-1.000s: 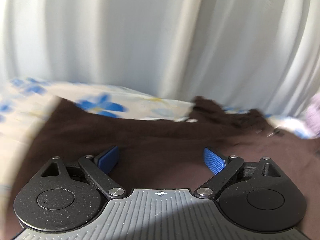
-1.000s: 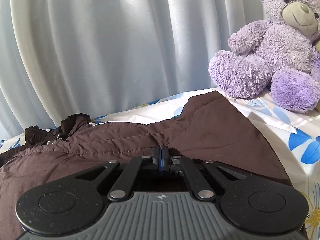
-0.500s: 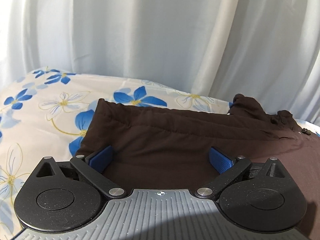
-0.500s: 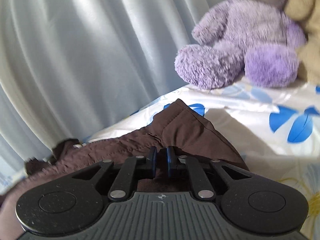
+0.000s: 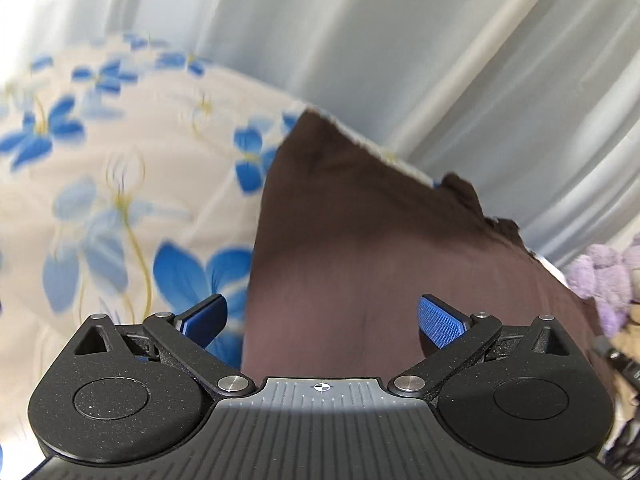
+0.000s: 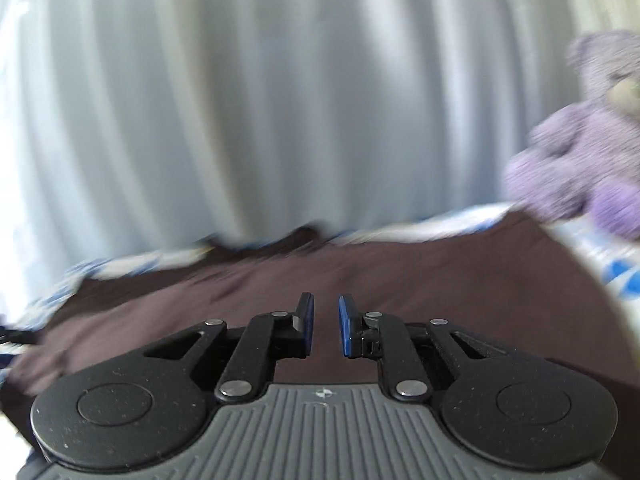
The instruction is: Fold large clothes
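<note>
A large dark brown padded garment (image 5: 372, 248) lies spread on a white bedspread with blue flowers (image 5: 120, 184). My left gripper (image 5: 322, 320) is wide open above the garment's left edge, its blue pads (image 5: 440, 320) apart and holding nothing. In the right wrist view the same garment (image 6: 360, 280) lies flat and fills the lower frame. My right gripper (image 6: 325, 324) hovers just above it, its blue pads (image 6: 345, 326) a narrow gap apart with no cloth between them.
A pale blue-white curtain (image 6: 280, 100) hangs behind the bed. A purple teddy bear (image 6: 580, 140) sits at the right on the bedspread, also seen in the left wrist view (image 5: 600, 280). The right wrist view is motion-blurred.
My right gripper has let go of the garment and its pads have parted slightly. The left gripper has swung leftward and tilted, staying open over the garment's left edge.
</note>
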Tool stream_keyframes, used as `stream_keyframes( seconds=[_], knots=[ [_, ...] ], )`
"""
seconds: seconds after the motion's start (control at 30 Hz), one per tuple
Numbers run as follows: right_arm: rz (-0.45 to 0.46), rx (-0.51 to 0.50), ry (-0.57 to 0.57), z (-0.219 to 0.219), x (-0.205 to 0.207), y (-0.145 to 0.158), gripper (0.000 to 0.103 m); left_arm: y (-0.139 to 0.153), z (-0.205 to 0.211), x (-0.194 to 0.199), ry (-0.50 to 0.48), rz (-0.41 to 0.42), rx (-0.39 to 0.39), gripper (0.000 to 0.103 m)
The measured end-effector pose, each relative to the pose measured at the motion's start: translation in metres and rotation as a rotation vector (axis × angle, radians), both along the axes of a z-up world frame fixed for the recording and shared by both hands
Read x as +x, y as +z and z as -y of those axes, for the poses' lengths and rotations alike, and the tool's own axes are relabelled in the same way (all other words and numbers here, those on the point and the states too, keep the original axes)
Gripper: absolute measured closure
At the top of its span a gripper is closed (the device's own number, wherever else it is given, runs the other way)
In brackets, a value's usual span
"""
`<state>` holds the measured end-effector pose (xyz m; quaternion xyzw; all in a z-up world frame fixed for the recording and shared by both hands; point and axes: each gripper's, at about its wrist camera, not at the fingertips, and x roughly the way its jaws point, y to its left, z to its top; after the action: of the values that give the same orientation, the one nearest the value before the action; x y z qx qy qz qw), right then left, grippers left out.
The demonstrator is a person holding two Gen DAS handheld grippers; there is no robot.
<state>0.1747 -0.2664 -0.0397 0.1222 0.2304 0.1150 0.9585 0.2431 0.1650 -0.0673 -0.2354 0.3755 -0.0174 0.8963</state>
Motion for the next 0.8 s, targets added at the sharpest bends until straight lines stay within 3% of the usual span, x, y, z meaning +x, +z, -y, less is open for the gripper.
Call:
stream_keyframes(
  seconds=[0.07,0.13,0.27,0.43,0.53,0.63,0.8],
  knots=[
    [-0.008,0.004,0.056,-0.022,-0.008,-0.002,0.089,-0.003,-0.003,0.003,-0.027,-0.008,-0.052,0.001],
    [-0.014,-0.014,0.087,-0.039,-0.01,-0.004,0.089,-0.009,-0.004,0.008,-0.055,-0.015,-0.114,0.013],
    [-0.062,-0.029,0.101,-0.055,-0.004,-0.006,0.092,-0.018,-0.008,0.017,-0.05,-0.044,-0.16,0.022],
    [-0.082,-0.071,0.113,-0.064,-0.006,-0.003,0.102,-0.019,-0.016,0.022,-0.086,-0.067,-0.245,0.051],
    [-0.101,-0.111,0.111,-0.067,-0.003,-0.006,0.103,-0.01,-0.022,0.021,-0.1,-0.054,-0.35,0.07],
    [-0.141,-0.136,0.106,-0.071,0.006,-0.021,0.103,0.012,-0.021,0.019,-0.132,-0.012,-0.452,0.074],
    [-0.162,-0.068,0.1,-0.063,0.01,-0.028,0.103,0.058,0.018,0.024,-0.25,0.064,-0.616,0.074]
  ],
)
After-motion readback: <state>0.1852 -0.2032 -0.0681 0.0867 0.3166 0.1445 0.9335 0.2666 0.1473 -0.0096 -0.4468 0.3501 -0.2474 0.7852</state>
